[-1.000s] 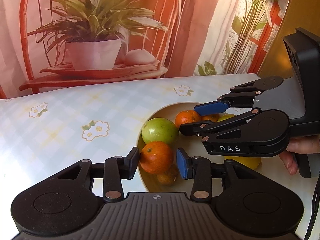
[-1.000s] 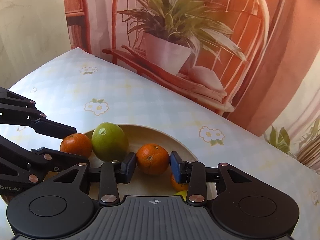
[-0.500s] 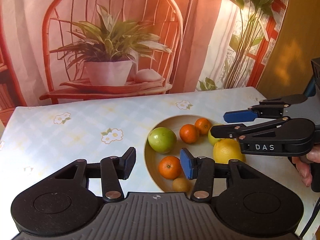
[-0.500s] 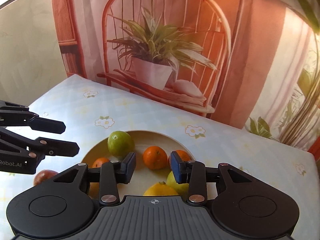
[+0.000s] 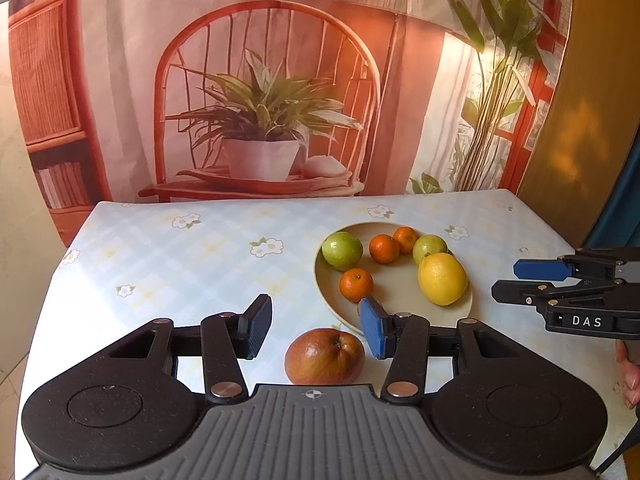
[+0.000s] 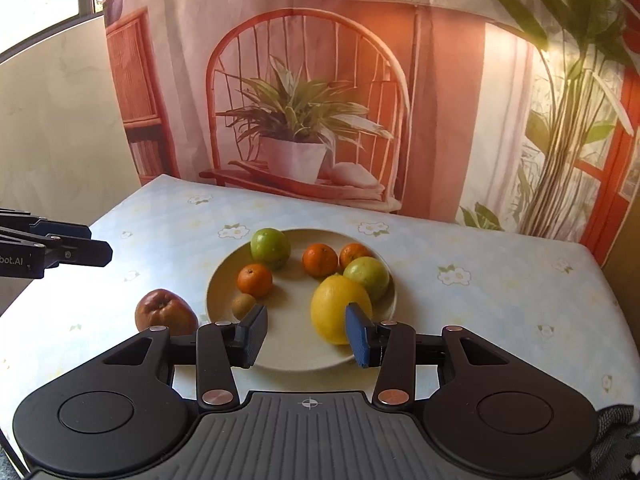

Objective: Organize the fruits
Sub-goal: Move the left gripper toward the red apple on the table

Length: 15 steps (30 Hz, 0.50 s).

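Round cream plate (image 6: 384, 312) of fruit on the floral tablecloth (image 6: 500, 300).
A reddish-brown apple (image 6: 164, 310) lies just off the plate's left rim.

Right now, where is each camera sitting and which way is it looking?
Left wrist view: sits on the left tool, looking forward and down at the round beige plate of fruit; the brownish-red apple lies off the plate. A person's fingertips show at the right edge.
Right wrist view: sits on the right tool, facing the same plate; the left tool pokes in from the left.
Both share the plate, the big yellow lemon and the apple.
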Motion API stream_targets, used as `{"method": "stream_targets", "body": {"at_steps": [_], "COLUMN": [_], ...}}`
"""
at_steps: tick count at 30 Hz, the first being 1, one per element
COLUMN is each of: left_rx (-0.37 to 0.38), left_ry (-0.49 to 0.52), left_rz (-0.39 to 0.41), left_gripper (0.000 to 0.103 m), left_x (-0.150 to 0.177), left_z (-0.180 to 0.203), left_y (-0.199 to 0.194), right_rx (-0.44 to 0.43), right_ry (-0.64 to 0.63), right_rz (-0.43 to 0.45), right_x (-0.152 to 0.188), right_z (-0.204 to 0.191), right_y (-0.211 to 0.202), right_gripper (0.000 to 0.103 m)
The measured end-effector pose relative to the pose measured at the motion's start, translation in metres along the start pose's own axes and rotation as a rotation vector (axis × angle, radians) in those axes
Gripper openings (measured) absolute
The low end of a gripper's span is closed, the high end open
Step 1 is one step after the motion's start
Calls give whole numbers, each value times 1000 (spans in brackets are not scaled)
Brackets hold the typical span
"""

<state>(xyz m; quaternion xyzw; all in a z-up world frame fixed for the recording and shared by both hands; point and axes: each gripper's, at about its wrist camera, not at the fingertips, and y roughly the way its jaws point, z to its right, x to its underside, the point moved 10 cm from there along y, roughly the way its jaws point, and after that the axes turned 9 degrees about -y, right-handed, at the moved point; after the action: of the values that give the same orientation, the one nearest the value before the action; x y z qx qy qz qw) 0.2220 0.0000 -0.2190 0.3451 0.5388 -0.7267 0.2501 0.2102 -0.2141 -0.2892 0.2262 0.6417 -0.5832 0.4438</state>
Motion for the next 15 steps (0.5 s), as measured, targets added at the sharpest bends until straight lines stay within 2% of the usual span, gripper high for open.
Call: {"method": "stream_targets", "body": {"at_steps": [9,15], "left_rx": [-47,-46], "left_ry": [-48,-96], "left_rz": [30,30], "left_gripper": [51,51], "left_x": [28,50], "left_z": [-7,-3], "left_y": [-25,-36], "right_rx": [-2,-17], "right_ry": [77,100], "right_rz": [2,-17], "right_x": [41,63], "right_z": [-12,-23], "right_y": [-23,-32], "right_gripper": [40,40]}}
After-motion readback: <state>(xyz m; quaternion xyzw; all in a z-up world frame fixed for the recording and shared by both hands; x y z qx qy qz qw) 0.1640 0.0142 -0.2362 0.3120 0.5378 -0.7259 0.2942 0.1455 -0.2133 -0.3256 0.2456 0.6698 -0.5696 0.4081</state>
